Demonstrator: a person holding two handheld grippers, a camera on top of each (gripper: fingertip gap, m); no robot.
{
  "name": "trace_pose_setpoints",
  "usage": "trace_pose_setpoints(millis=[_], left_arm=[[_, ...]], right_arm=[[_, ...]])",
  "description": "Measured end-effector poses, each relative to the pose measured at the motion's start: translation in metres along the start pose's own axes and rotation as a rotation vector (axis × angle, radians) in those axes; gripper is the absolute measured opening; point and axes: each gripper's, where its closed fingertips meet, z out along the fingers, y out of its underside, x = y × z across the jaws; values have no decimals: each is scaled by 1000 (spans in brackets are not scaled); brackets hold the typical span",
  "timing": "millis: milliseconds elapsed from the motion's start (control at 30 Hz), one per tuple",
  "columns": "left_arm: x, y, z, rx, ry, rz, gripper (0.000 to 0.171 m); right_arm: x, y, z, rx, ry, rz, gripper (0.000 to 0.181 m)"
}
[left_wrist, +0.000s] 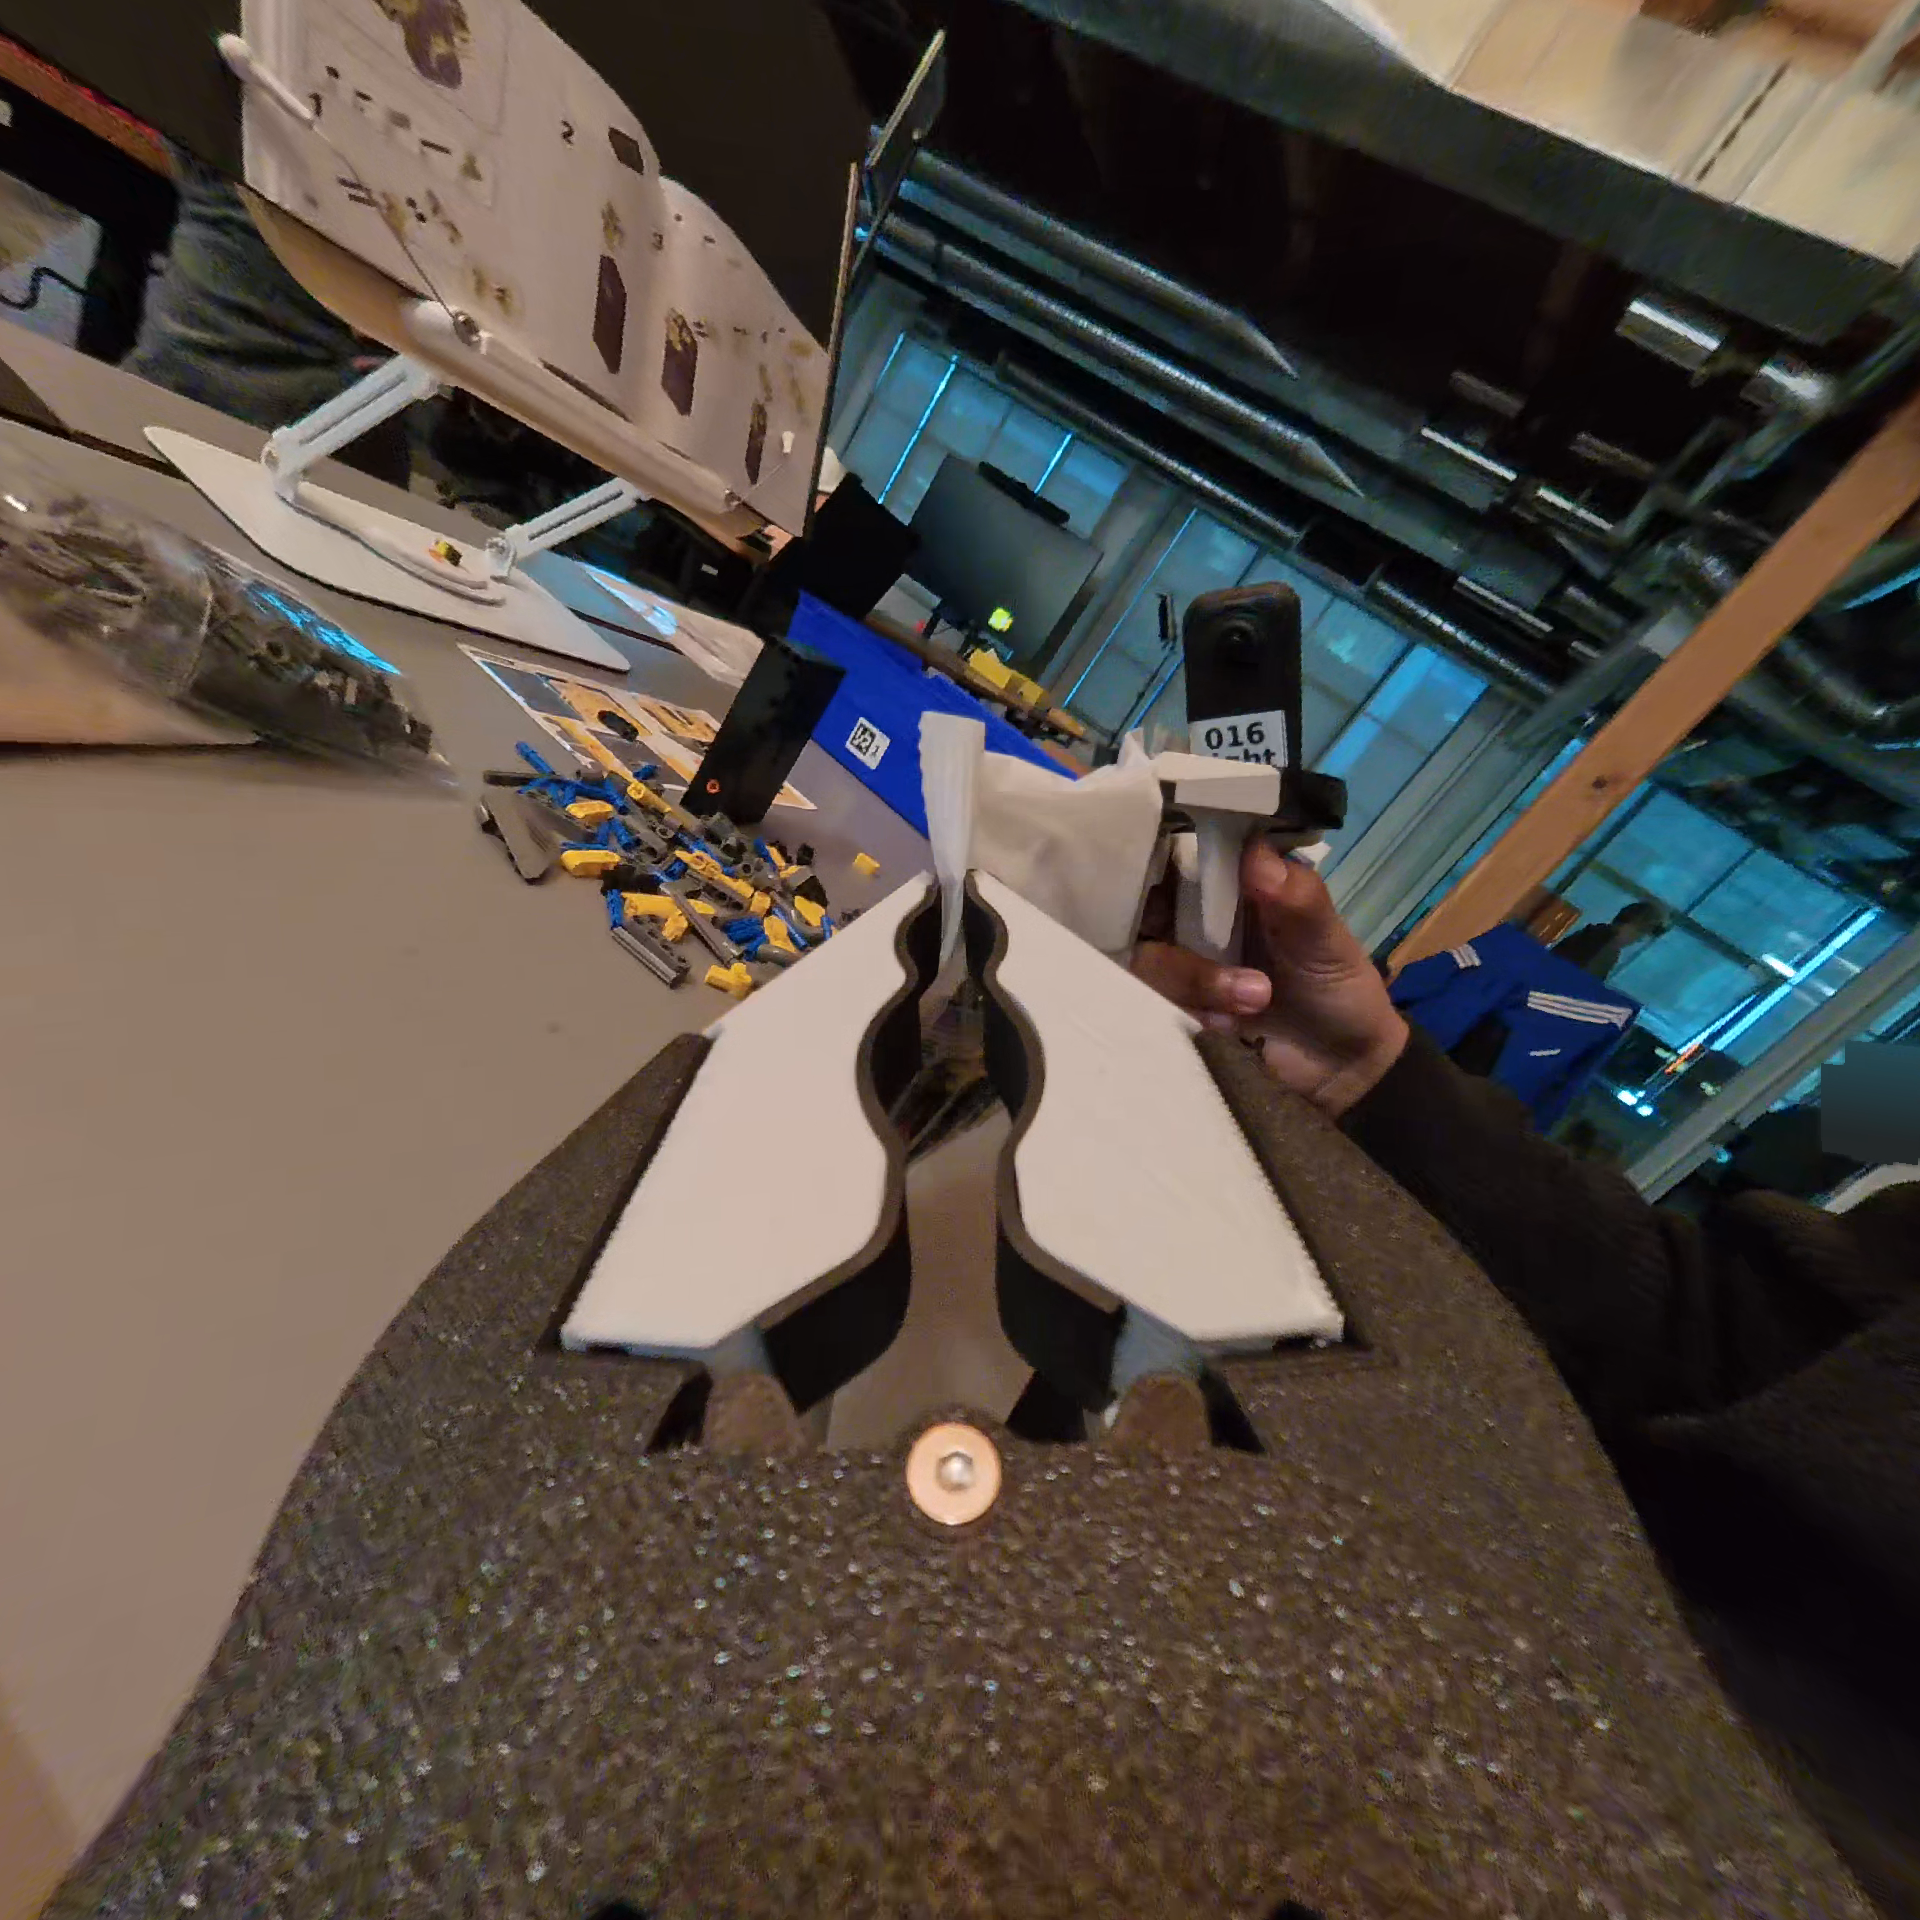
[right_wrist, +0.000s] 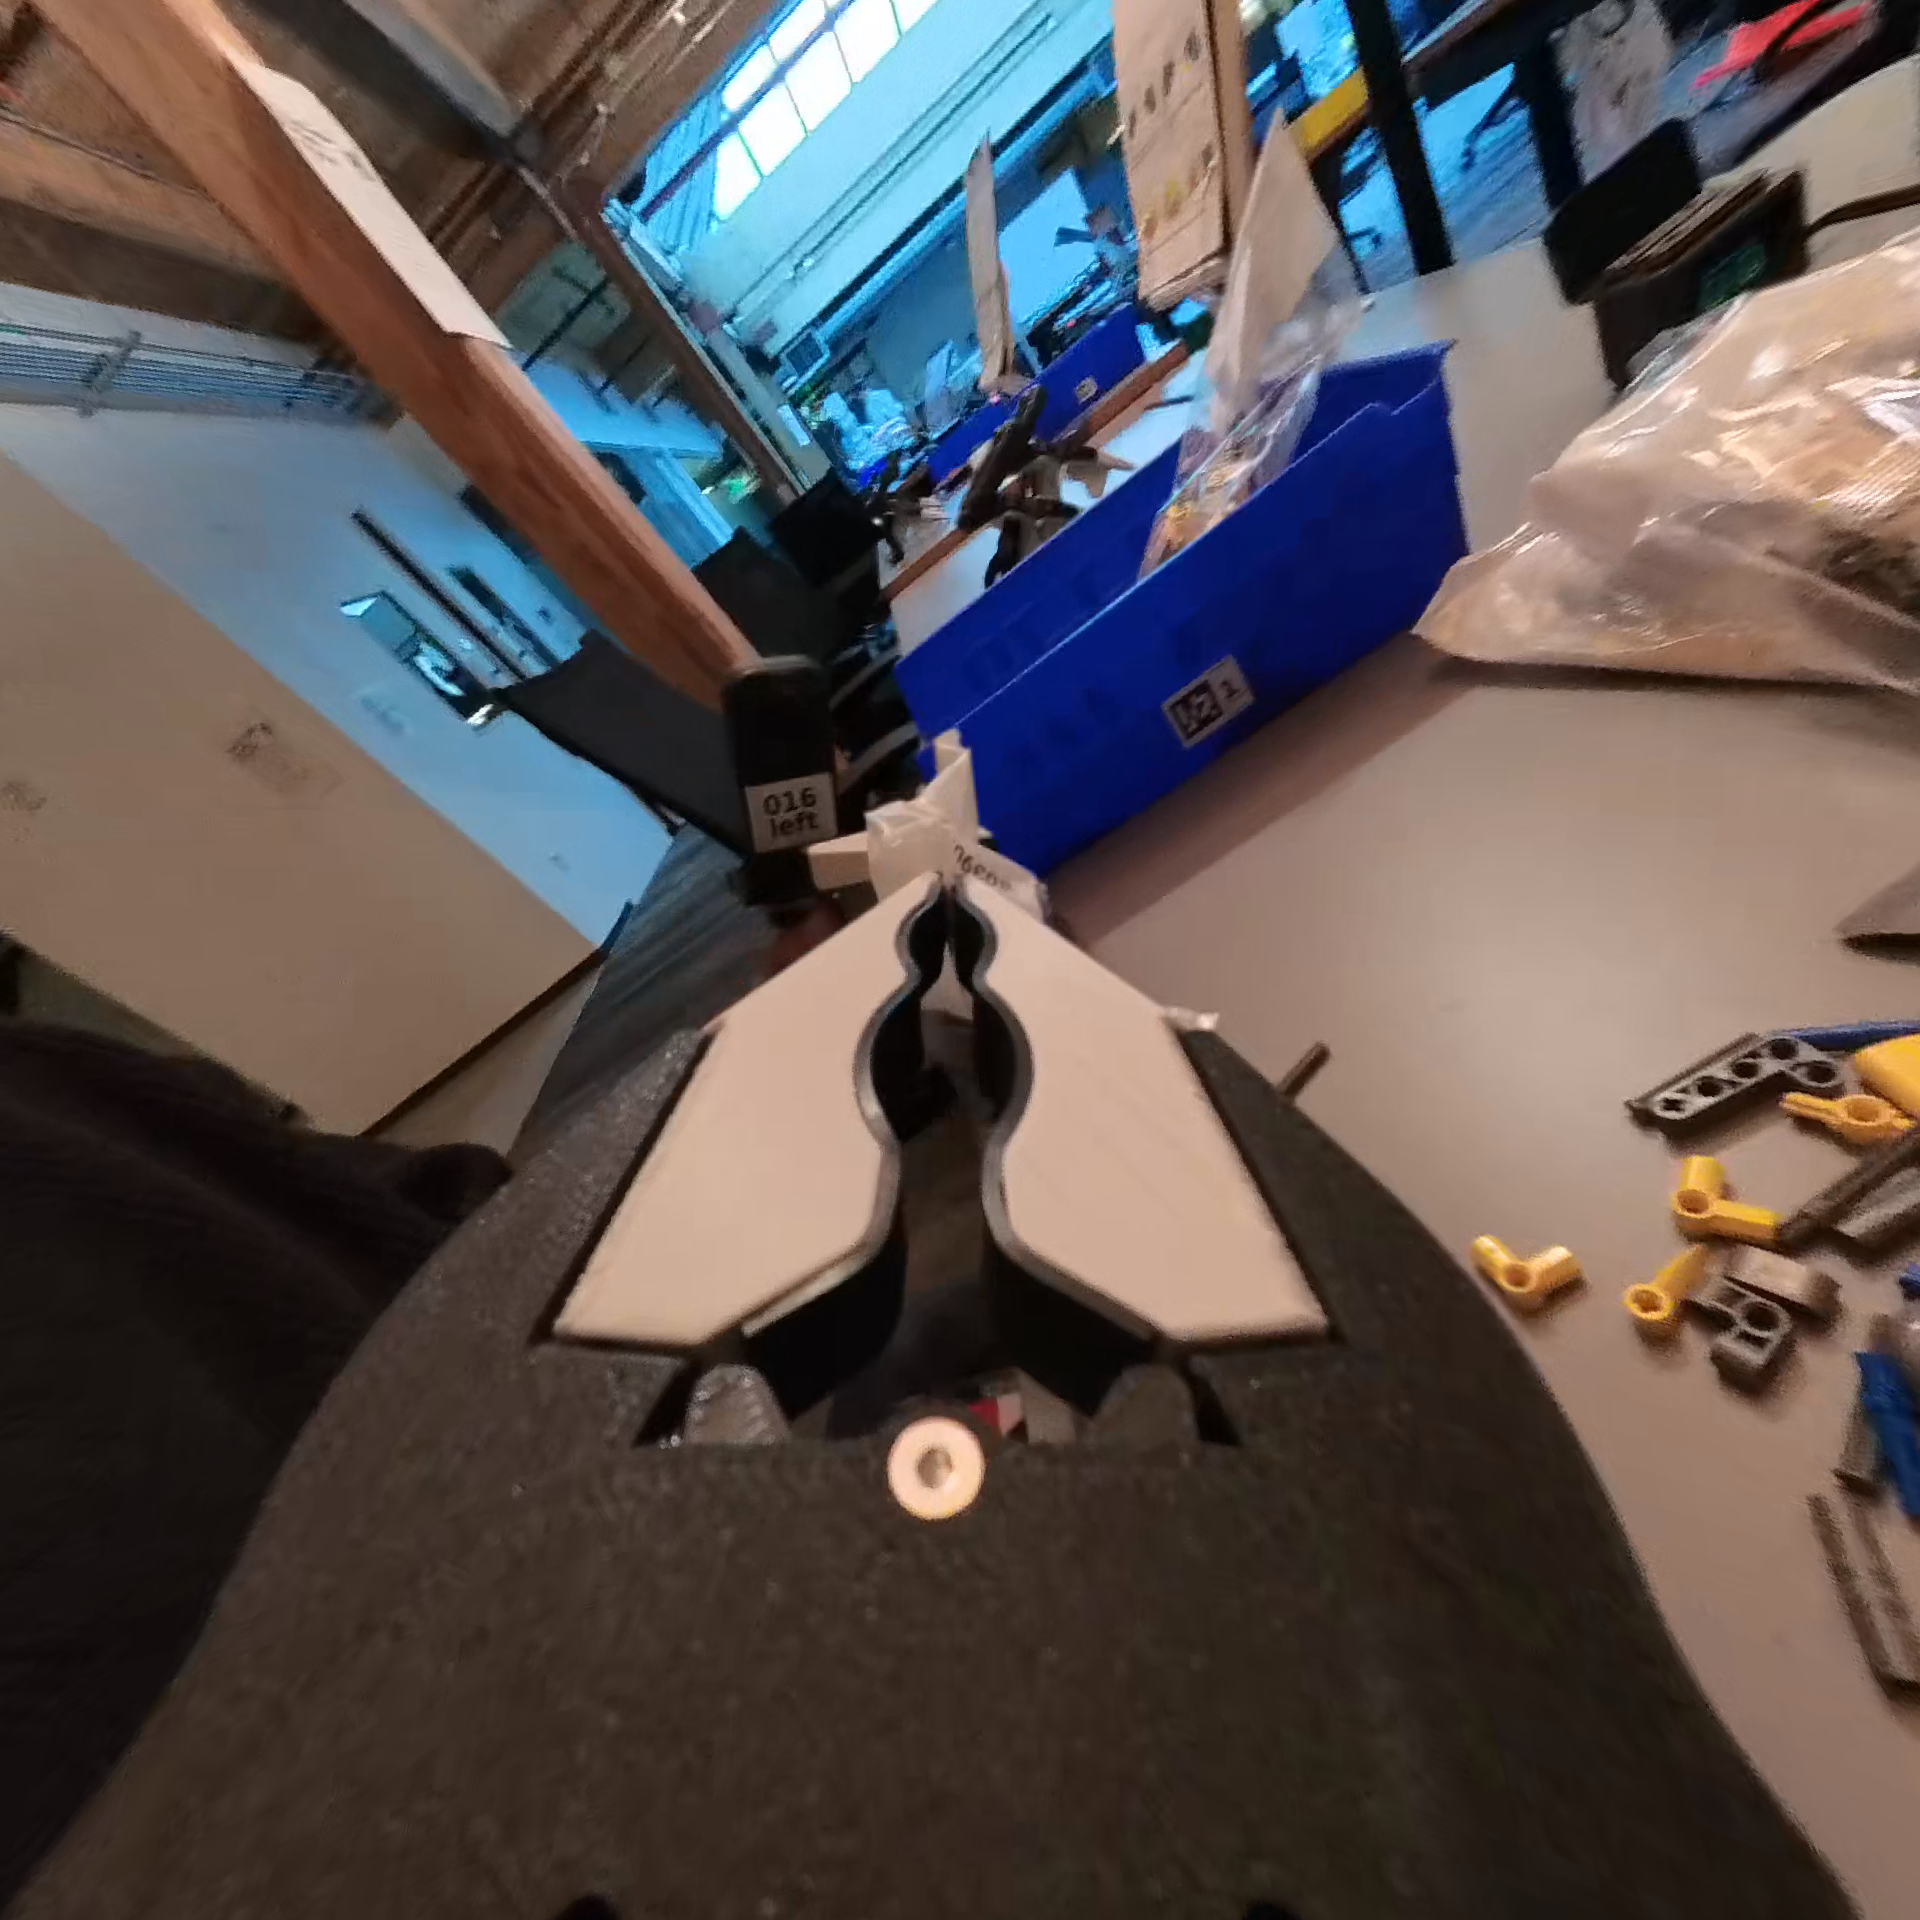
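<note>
A small white paper bag (left_wrist: 1049, 831) hangs in the air between my two grippers, above the grey table (left_wrist: 260, 1039). My left gripper (left_wrist: 951, 883) is shut on one twisted edge of the bag. My right gripper (right_wrist: 948, 888) is shut on the other edge of the same white bag (right_wrist: 935, 836). The right gripper also shows in the left wrist view (left_wrist: 1216, 800), held by a hand (left_wrist: 1299, 966) just beyond the bag. The left gripper shows in the right wrist view (right_wrist: 831, 862) just past the bag.
A pile of small blue, yellow and grey building parts (left_wrist: 665, 862) lies on the table, seen too in the right wrist view (right_wrist: 1766, 1247). A blue bin (right_wrist: 1195, 644), clear bags of parts (left_wrist: 187, 634) (right_wrist: 1714, 520), a booklet stand (left_wrist: 468, 312) and a black block (left_wrist: 758, 727) stand around.
</note>
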Motion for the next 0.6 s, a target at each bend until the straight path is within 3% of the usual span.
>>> trace_pose_setpoints(millis=[67, 200, 267, 433, 600], left_arm=[[1, 0, 0, 7, 22, -24, 2], [3, -2, -1, 1, 19, -6, 2], [-3, 2, -1, -24, -1, -22, 2], [-30, 22, -2, -95, -35, -241, 8], [-49, 35, -3, -165, -174, -195, 7]], right_arm=[[11, -5, -3, 18, 81, 8, 0], [14, 3, -2, -14, 30, 134, 0], [28, 12, -2, -31, 83, 158, 0], [47, 17, -2, -8, 133, 221, 0], [68, 33, -1, -38, 231, 240, 0]])
